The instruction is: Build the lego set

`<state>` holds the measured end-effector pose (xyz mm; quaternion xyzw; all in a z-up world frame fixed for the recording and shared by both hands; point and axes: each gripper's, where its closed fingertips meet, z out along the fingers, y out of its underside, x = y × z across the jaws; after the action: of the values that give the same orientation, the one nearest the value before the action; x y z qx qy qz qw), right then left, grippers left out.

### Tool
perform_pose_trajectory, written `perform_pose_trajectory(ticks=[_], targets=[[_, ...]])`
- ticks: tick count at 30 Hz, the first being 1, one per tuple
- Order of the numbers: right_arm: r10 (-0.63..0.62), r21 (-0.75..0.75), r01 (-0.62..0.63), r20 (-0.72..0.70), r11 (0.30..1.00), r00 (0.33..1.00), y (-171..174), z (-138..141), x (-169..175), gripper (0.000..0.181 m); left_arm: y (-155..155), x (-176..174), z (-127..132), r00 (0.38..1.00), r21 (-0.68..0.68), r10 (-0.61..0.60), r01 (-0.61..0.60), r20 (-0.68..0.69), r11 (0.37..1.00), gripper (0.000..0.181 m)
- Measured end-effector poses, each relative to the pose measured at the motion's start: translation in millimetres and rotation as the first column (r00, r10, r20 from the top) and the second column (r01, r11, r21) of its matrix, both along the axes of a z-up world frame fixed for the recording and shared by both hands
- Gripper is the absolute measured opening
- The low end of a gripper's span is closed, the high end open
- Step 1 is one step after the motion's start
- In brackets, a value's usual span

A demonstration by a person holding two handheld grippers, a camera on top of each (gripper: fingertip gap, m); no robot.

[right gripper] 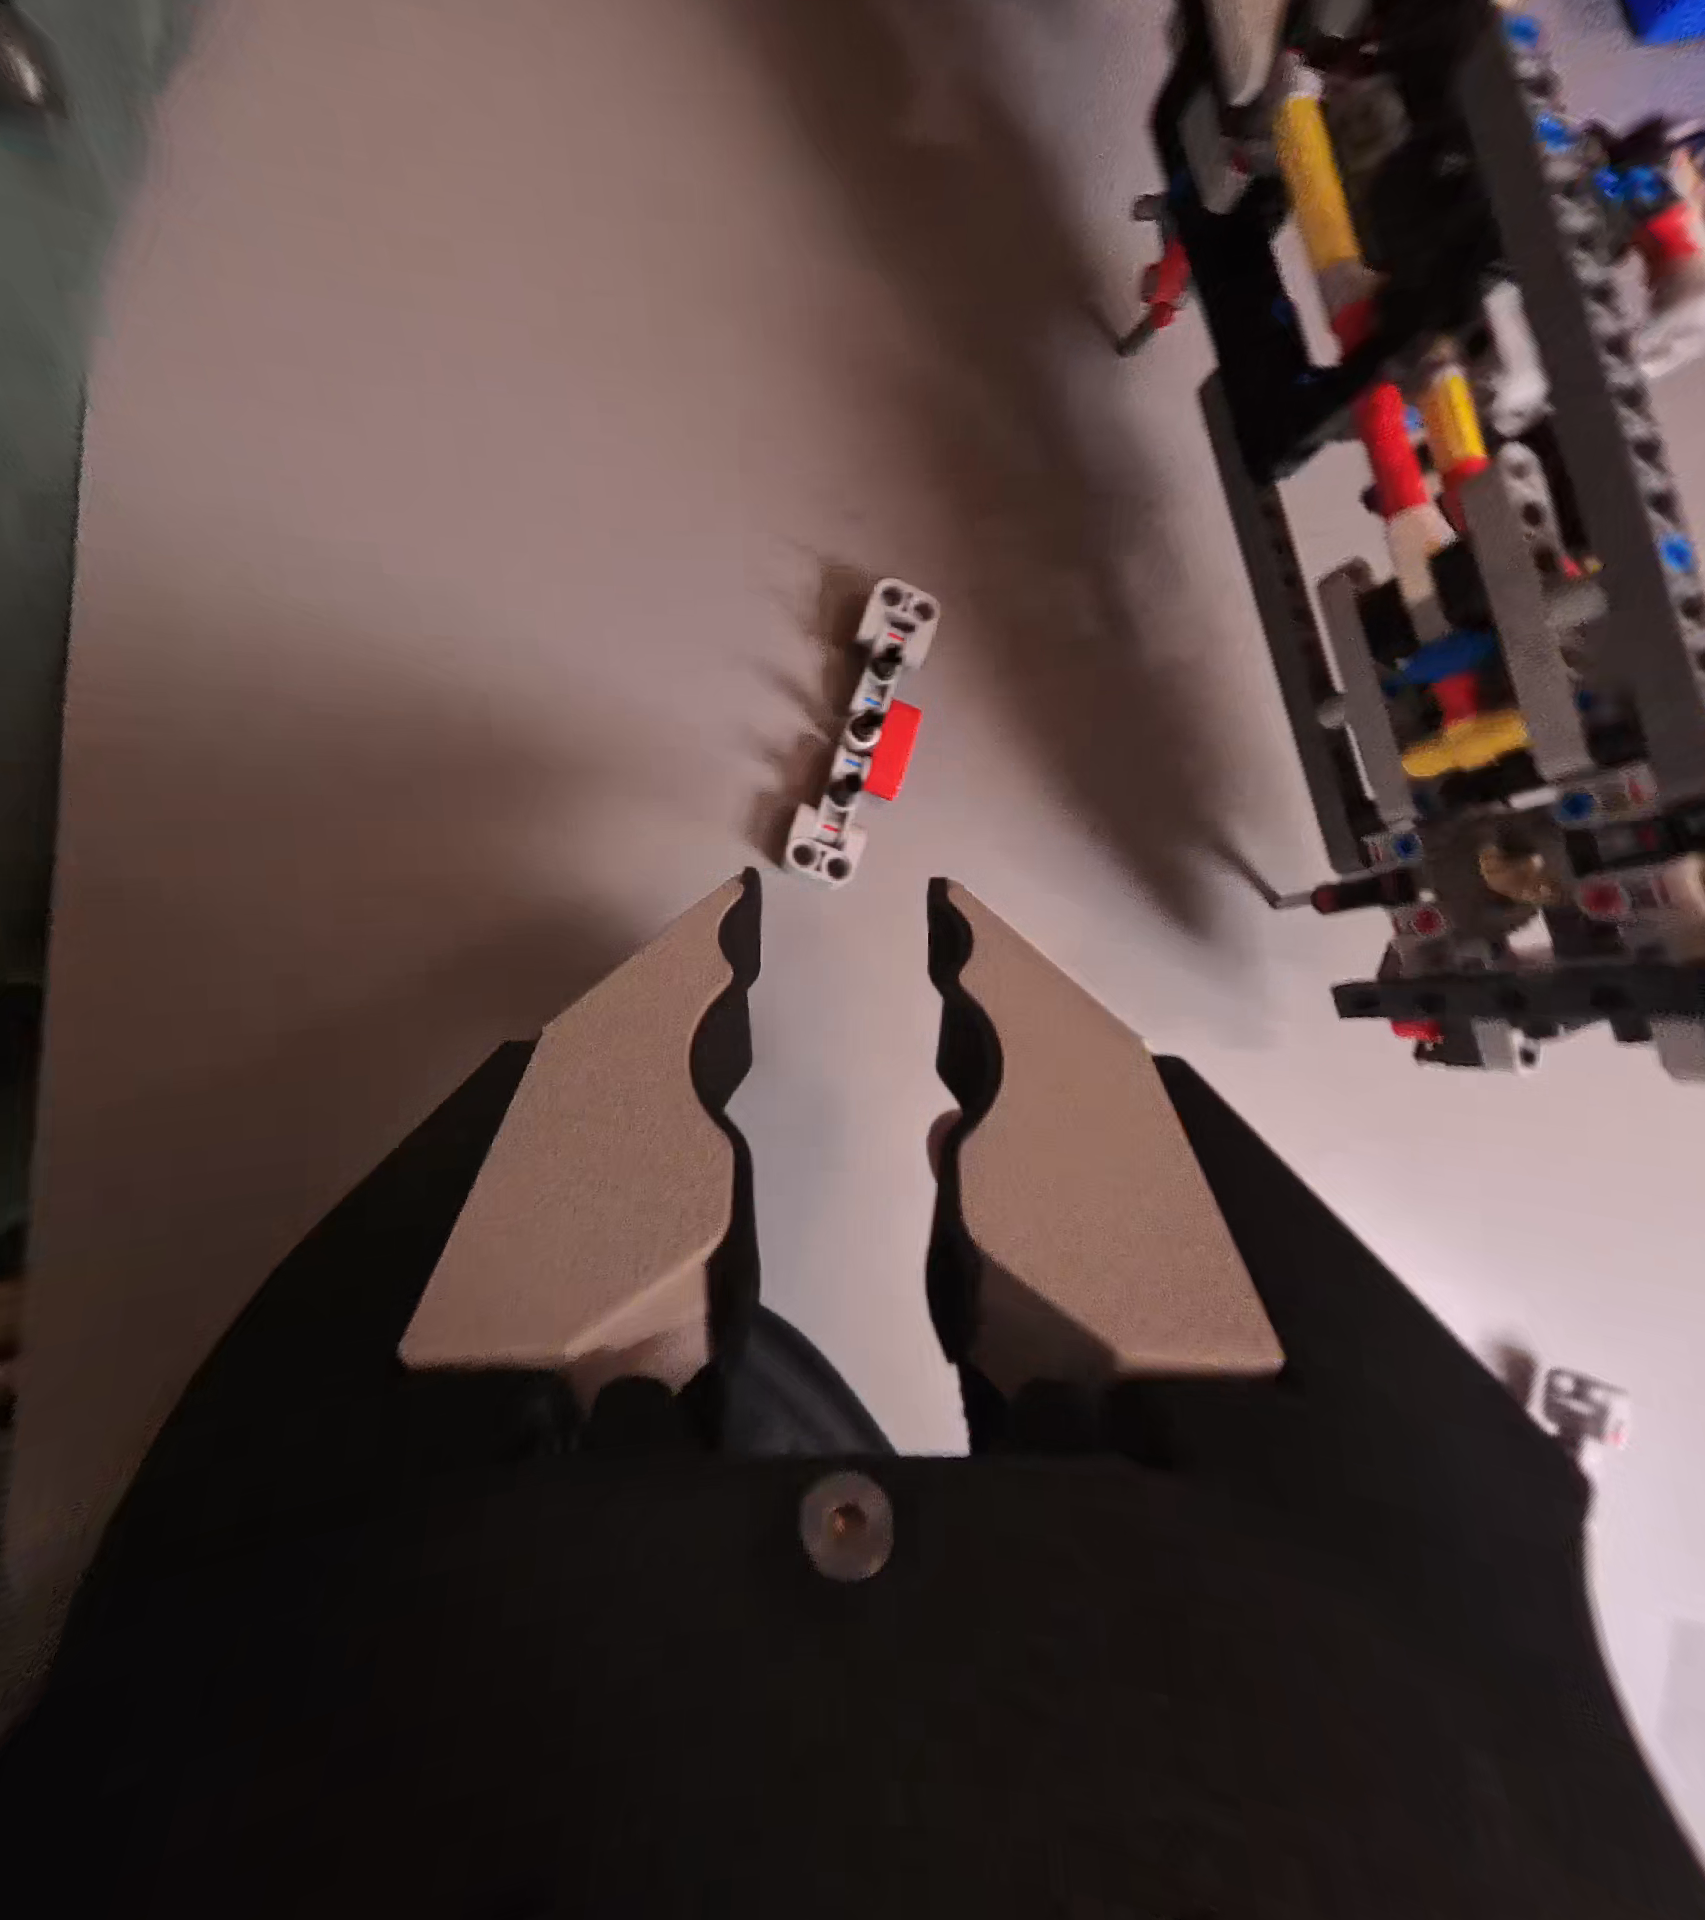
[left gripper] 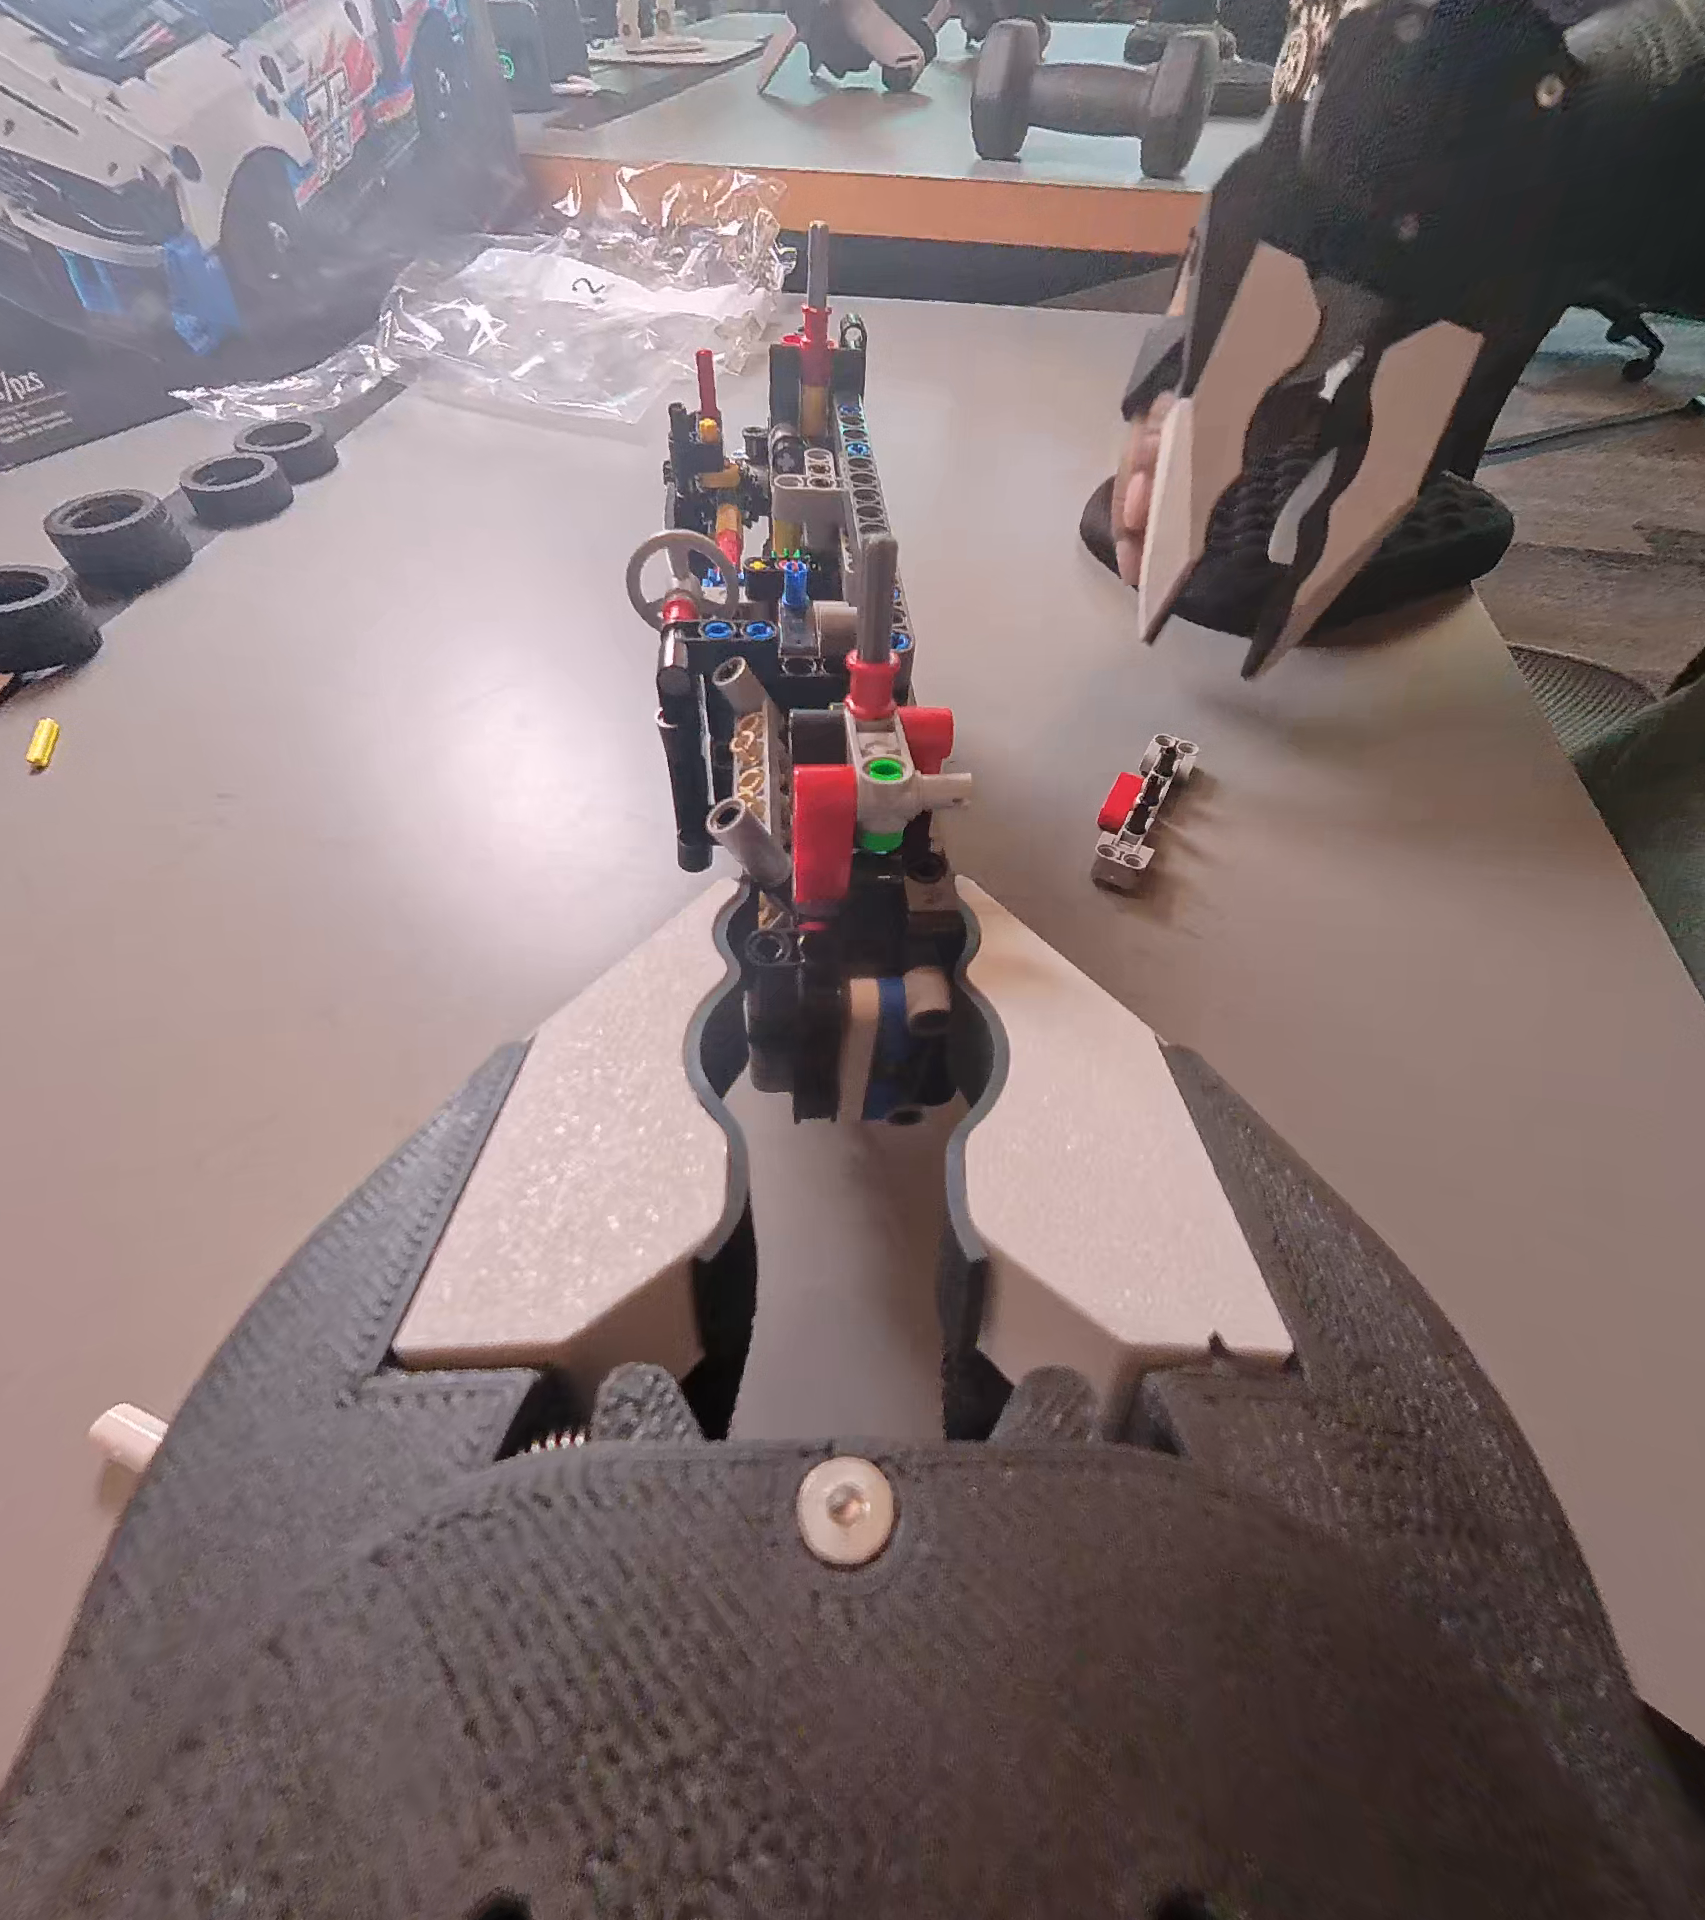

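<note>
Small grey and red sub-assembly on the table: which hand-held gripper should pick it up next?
Right. The right hand-held gripper is open, empty, and aimed at the small grey and red sub-assembly, just short of it. The left hand-held gripper is closed around the end of the chassis build, steadying it.

writing: lego box point(left gripper: 17, 395) | mark: clear plastic bag point(left gripper: 588, 301)
</note>
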<state>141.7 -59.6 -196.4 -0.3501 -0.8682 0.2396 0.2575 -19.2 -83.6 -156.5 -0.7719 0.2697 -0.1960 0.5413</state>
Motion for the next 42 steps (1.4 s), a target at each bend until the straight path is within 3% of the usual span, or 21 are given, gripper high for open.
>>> perform_pose_trajectory(ticks=[1, 6, 11, 14, 16, 18, 20, 23, 27, 29, 32, 34, 37, 39, 41, 42], targets=[[0.031, 0.049, -0.031, -0.001, 0.998, 1.0, -4.8, -5.5, -1.3, 0.031, 0.0, 0.3, 0.0, 1.0, 0.001, 0.0, 0.0, -0.002, 1.0, 0.032], [0.121, 0.117, -0.124, 0.032, 0.985, 0.992, -12.3, -19.7, -26.0, 0.032, -1.5, 0.8, 0.1, 1.0, 0.01, 0.007, -0.007, -0.009, 1.0, 0.032], [0.129, -0.042, -0.123, 0.211, 0.992, 0.969, -18.1, -25.4, -27.4, 0.019, -3.0, -0.3, 0.3, 1.0, 0.014, 0.012, -0.012, -0.011, 1.0, 0.032], [0.136, -0.326, 0.0, 0.395, 0.945, 0.908, -34.7, -17.3, -14.7, 0.017, -3.2, -1.1, 0.4, 1.0, 0.01, 0.012, -0.012, 0.0, 1.0, 0.032], [0.214, -0.558, 0.155, 0.539, 0.815, 0.815, -52.0, -3.3, -4.1, 0.016, -3.4, -1.2, 0.5, 1.0, 0.008, 0.01, -0.01, 0.007, 1.0, 0.031], [0.227, -0.604, 0.305, 0.645, 0.736, 0.73, -49.0, -5.7, -1.4, 0.017, -3.7, -1.1, 0.5, 1.0, 0.007, 0.009, -0.009, 0.008, 1.0, 0.032], [0.148, -0.557, 0.362, 0.67, 0.748, 0.727, -29.4, -17.2, -4.4, 0.023, -4.4, -1.1, 0.6, 1.0, 0.007, 0.011, -0.011, 0.007, 1.0, 0.032], [-0.025, -0.494, 0.396, 0.602, 0.774, 0.798, 0.1, -19.7, -13.3, 0.025, -5.5, -2.1, 0.8, 1.0, 0.007, 0.014, -0.014, 0.009, 1.0, 0.032], [-0.046, -0.397, 0.155, 0.269, 0.905, 0.962, -5.7, 5.1, -5.4, 0.026, -4.7, -3.1, 0.8, 1.0, 0.004, 0.014, -0.015, 0.019, 1.0, 0.032], [-0.017, -0.253, 0.052, 0.139, 0.966, 0.99, -15.7, 4.6, 4.3, 0.025, -4.4, -3.6, 0.9, 1.0, 0.003, 0.014, -0.014, 0.027, 1.0, 0.032], [0.031, 0.024, -0.033, 0.079, 0.999, 0.996, -17.4, -17.6, 19.5, 0.027, -4.2, -3.8, 1.0, 0.999, 0.002, 0.012, -0.012, 0.032, 1.0, 0.032], [0.04, 0.053, -0.041, 0.033, 0.998, 0.999, -19.4, -23.6, 19.3, 0.023, -4.3, -3.4, 0.9, 1.0, 0.003, 0.012, -0.012, 0.028, 1.0, 0.032], [0.021, -0.037, -0.019, 0.057, 0.999, 0.998, -21.4, -25.8, 15.9, 0.015, -4.5, -2.5, 0.8, 1.0, 0.008, 0.013, -0.013, 0.019, 1.0, 0.032], [-0.044, -0.203, 0.085, 0.199, 0.975, 0.979, -23.9, -23.2, 13.3, 0.014, -4.5, -1.9, 0.8, 1.0, 0.01, 0.014, -0.014, 0.018, 1.0, 0.032], [-0.019, -0.468, 0.251, 0.446, 0.848, 0.895, -37.8, -10.6, 15.7, 0.014, -4.4, -1.7, 0.9, 1.0, 0.01, 0.014, -0.014, 0.021, 1.0, 0.032], [-0.003, -0.574, 0.358, 0.527, 0.736, 0.85, -39.2, -0.6, 10.5, 0.013, -4.4, -1.8, 0.8, 1.0, 0.008, 0.014, -0.014, 0.023, 1.0, 0.032]])
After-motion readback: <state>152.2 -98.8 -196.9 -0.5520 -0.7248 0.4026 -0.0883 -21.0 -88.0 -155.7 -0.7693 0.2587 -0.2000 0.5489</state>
